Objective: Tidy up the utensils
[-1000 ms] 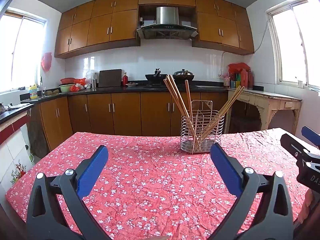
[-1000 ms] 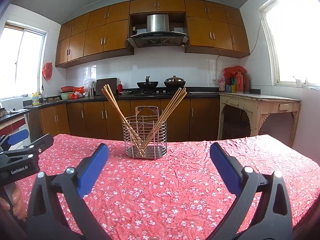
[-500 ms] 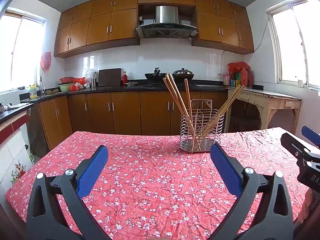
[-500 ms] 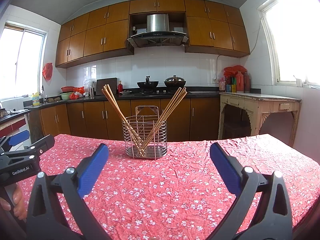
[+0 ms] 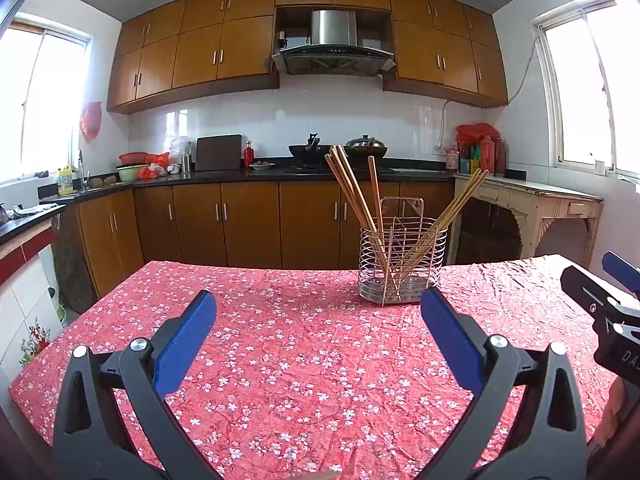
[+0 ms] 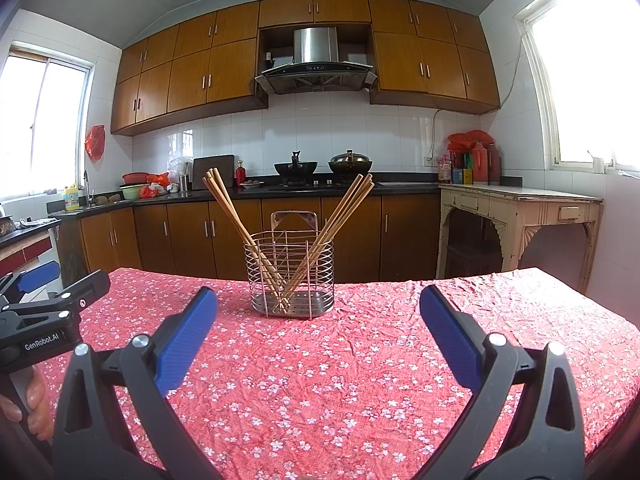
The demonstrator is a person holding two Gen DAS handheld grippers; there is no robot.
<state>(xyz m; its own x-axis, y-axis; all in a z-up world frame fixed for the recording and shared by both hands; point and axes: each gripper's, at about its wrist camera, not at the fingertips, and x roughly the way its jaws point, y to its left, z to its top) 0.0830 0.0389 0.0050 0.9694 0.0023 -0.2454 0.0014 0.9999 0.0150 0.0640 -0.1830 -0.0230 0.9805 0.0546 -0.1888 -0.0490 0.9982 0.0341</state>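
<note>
- Left tongs: arms cut off by bottom edge, left wrist view; handle hidden.
- Right tongs: same, bottom edge, right wrist view.
- Hand at left edge, right wrist view: only fingers show, rest cut off.
- Bench: near edge out of frame, both views.
- Chopsticks: lower ends partly screened by holder wires; count unclear.
- Bottles on far counter: labels too small to read.
</note>
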